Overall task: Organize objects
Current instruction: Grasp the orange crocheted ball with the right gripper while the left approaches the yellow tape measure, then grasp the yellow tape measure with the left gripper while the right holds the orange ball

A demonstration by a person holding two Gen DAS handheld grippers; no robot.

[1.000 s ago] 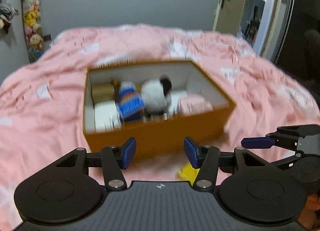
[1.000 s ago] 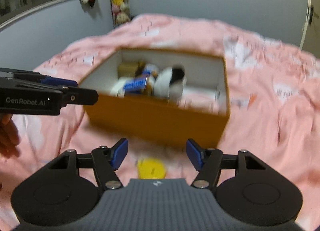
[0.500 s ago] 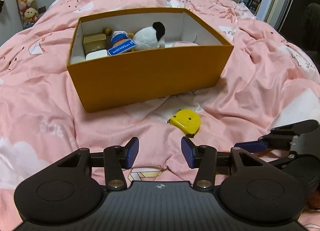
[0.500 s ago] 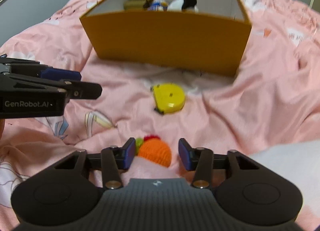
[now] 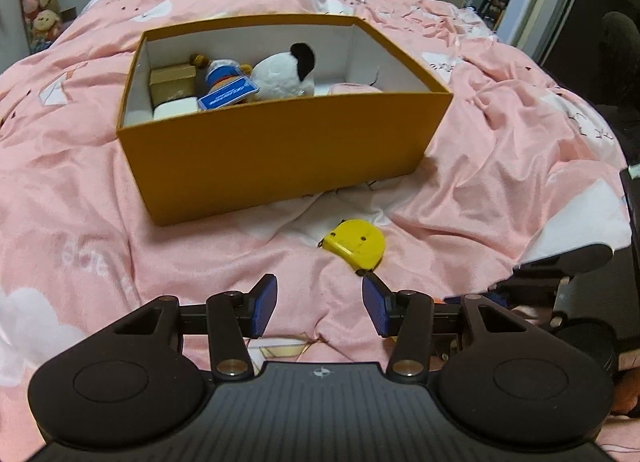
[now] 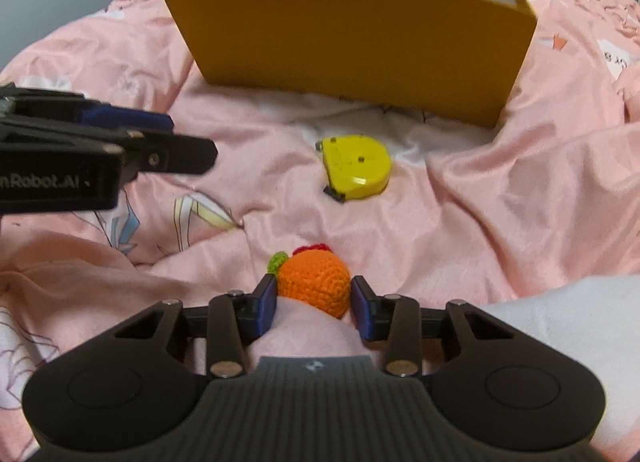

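Your right gripper (image 6: 313, 304) had just been closing; its pads touched the crocheted orange (image 6: 314, 286) on the bed (image 6: 500, 190). Your left gripper (image 5: 319, 305) stood half open, empty. You needed a firm centred squeeze before lifting toward the box (image 6: 360, 42).

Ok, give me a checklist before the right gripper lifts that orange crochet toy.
1. Crochet toy between the right gripper fingers, which have just been closing: ok.
2. Both pads pressing on it: cannot tell.
3. Blanket out of the grip: cannot tell.
4. Orange box open, with room inside: ok.
5. Tape measure lies apart from the toy: ok.
6. Left gripper empty, off to the side: ok.
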